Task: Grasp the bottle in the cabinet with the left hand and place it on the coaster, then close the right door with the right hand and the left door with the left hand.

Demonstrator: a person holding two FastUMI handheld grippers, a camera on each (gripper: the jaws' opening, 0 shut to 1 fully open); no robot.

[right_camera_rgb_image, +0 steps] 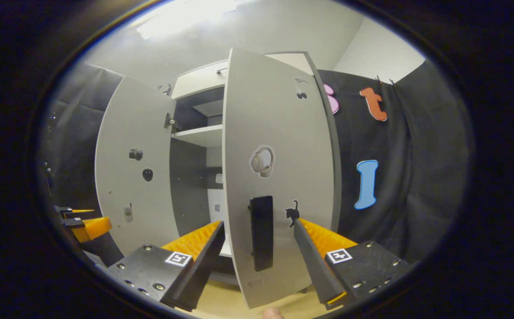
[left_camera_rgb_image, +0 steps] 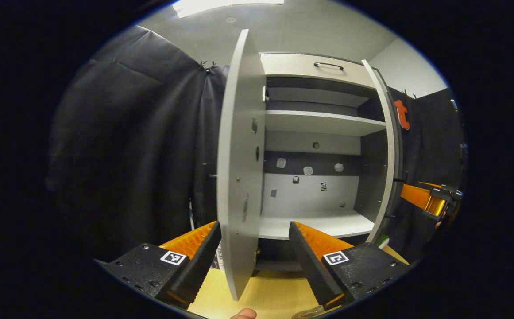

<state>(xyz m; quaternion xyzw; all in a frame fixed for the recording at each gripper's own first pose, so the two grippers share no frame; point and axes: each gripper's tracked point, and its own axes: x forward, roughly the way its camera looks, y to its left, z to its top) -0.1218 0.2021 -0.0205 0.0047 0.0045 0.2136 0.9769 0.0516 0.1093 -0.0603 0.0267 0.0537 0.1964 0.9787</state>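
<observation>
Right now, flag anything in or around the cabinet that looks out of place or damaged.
Nothing stands out. Both grey cabinet doors, left and right, hang open and straight, and the white shelves look level and undamaged.

In the left gripper view the left door [left_camera_rgb_image: 239, 168], seen edge-on, hides the left part of the cabinet [left_camera_rgb_image: 318, 177] inside. The small stickers [left_camera_rgb_image: 308, 170] on the back wall are too small to tell. The right door [right_camera_rgb_image: 279, 177] covers most of the cabinet interior in the right gripper view.
</observation>
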